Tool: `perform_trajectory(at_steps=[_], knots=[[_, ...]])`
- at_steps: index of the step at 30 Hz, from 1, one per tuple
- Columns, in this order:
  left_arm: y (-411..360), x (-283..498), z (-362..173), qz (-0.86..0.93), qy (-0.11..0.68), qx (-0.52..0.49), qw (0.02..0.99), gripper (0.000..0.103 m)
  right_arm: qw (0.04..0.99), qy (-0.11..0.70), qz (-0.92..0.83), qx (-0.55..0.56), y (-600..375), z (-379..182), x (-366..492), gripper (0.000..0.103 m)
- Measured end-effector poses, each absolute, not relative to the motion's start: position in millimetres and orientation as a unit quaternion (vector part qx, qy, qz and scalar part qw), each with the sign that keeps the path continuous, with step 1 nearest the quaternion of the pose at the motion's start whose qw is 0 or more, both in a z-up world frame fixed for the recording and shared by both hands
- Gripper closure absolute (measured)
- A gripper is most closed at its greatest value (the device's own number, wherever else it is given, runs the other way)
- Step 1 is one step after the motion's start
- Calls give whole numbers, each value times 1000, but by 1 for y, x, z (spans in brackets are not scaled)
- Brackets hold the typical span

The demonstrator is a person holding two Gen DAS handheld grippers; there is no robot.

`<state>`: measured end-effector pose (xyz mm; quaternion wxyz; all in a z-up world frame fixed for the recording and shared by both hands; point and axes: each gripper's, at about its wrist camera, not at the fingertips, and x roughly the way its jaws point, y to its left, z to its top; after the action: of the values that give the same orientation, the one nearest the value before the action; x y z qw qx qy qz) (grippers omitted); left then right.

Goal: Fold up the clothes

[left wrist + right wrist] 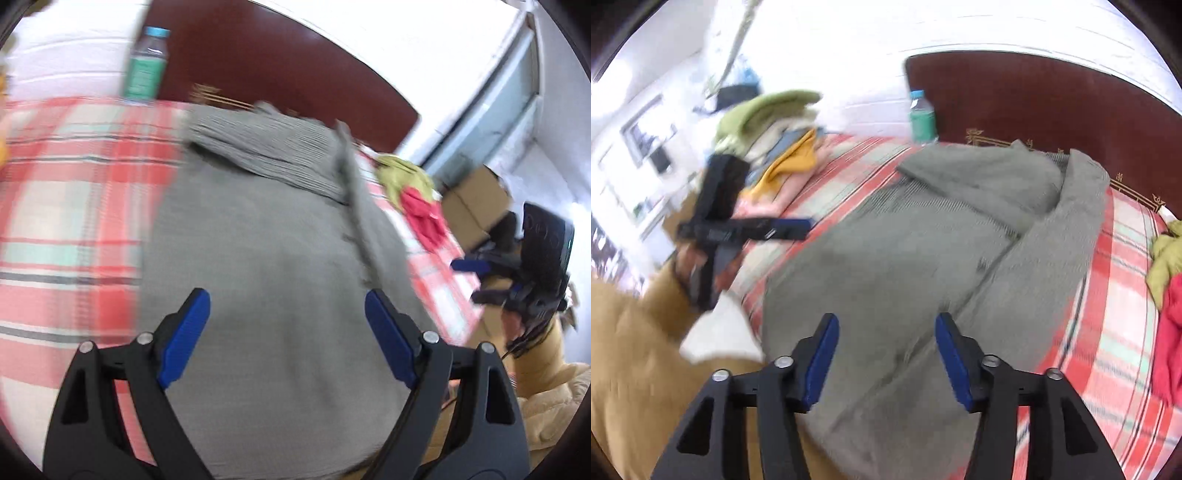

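A grey knitted garment (280, 240) (905, 258) lies spread on the plaid bed sheet (66, 221) (1115, 332), with one side folded over along its length and the ribbed far end bunched near the headboard. My left gripper (286, 295) hovers open above its near part, nothing between the blue pads. My right gripper (886, 317) also stands open over the garment's near edge, its pads apart from the cloth. In the left wrist view the right gripper (476, 280) shows at the bed's right edge.
A plastic bottle (147, 66) (922, 118) stands by the dark red headboard (277, 55). A stack of folded clothes (775, 147) sits at the bed's left. Yellow-green and red clothes (413, 195) (1171, 277) lie at its right, near a cardboard box (476, 206).
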<state>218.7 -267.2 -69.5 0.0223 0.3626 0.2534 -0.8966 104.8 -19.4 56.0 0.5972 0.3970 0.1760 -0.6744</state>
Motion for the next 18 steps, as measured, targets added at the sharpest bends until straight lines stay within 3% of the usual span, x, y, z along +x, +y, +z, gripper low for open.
perform_trajectory(at_steps=[4, 18], knots=[[-296, 225, -86, -882, 242, 397, 76, 16, 586, 176, -673, 416, -80, 58, 79, 34], [-308, 217, -120, -861, 257, 437, 30, 16, 538, 213, -678, 454, -246, 42, 50, 32]])
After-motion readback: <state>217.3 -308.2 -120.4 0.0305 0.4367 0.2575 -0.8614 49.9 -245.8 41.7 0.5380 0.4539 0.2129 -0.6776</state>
